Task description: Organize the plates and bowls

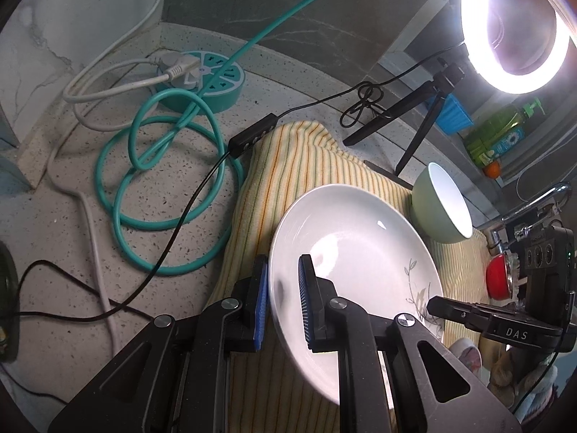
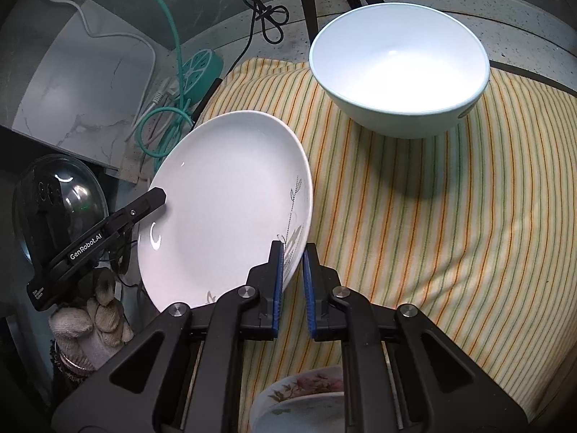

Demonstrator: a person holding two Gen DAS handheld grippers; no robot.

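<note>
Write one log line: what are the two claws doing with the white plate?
left claw: shut on white plate rim | right claw: shut on opposite rim | plate: tilted over striped cloth | bowl: untouched

plate (image 2: 223,195): glossy white ceramic — smooth
bowl (image 2: 398,68): glazed, shiny
cloth (image 2: 450,234): striped woven fabric — matt
bench (image 1: 72,195): speckled stone
</note>
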